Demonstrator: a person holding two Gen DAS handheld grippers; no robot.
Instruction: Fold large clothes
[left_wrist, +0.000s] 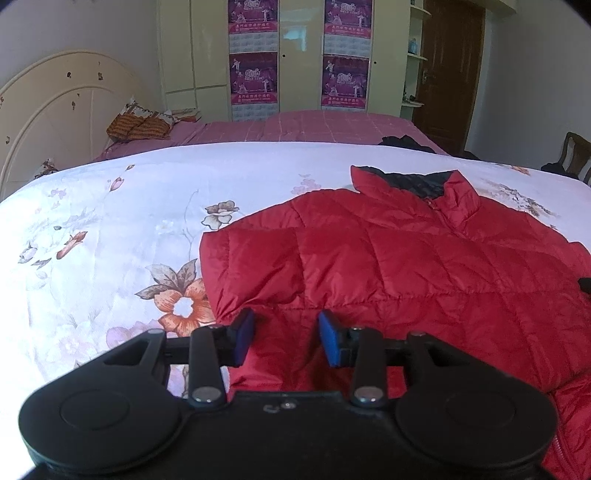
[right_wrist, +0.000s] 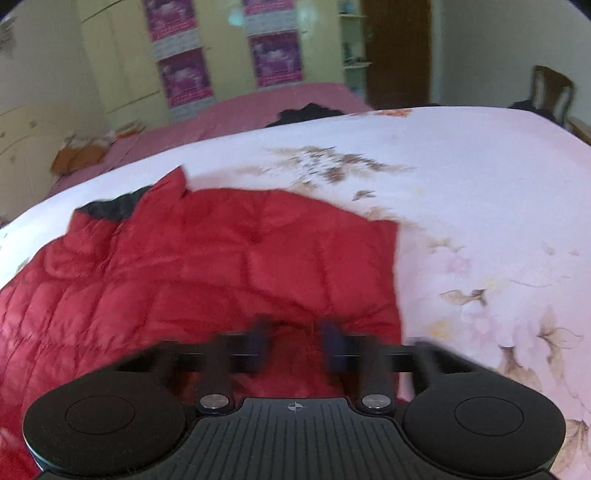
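The bed (left_wrist: 110, 229) under its floral quilt carries the red puffer jacket (left_wrist: 406, 258), spread across centre and right of the left view. Left tongs (left_wrist: 286, 341) and right tongs (right_wrist: 295, 343) both gape over slack fabric, gripping nothing; closing now risks pinching one slippery layer, skewing the fold

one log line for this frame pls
task: fold | item: red quilted puffer jacket flat on floral bedspread | left gripper: open over jacket | right gripper: open, blurred
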